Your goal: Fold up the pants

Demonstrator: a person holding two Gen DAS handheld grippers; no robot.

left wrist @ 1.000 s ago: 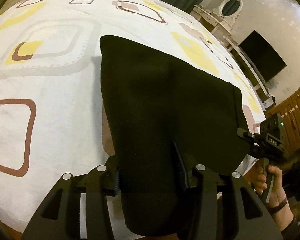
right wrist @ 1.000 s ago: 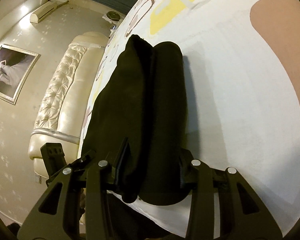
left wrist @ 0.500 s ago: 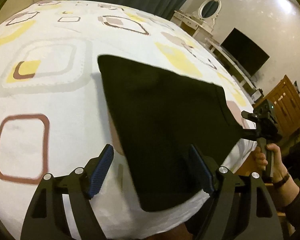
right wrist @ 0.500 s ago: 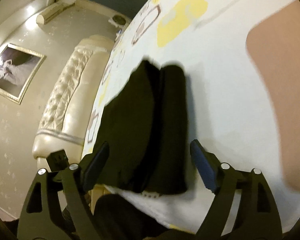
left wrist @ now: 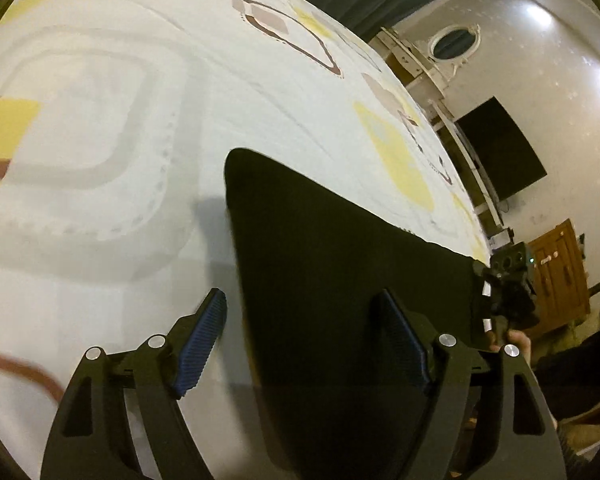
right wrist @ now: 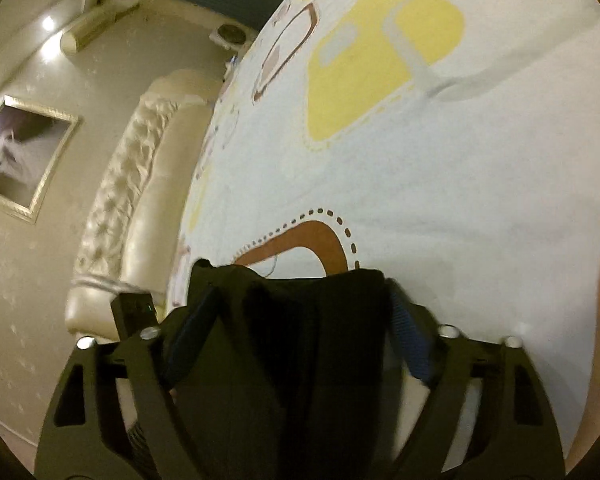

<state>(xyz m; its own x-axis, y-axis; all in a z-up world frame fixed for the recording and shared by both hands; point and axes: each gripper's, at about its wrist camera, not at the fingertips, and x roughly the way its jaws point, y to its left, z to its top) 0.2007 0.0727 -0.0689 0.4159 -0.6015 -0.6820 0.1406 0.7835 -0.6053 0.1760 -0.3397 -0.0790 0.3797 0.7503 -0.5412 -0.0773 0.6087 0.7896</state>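
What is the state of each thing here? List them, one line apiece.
Black fabric pants: folded, lying flat on the patterned bedspread.
Left gripper: open, jaws spread over the pants, gripping nothing.
Right gripper: open, jaws straddling the pants' end.
White patterned bedspread: spread smooth.
Dark wall television: off.

No legible text, label or number on anything.

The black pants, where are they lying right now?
The pants lie on the patterned bedspread at the bed's near edge, between the fingers of the open left claw, in the left view.
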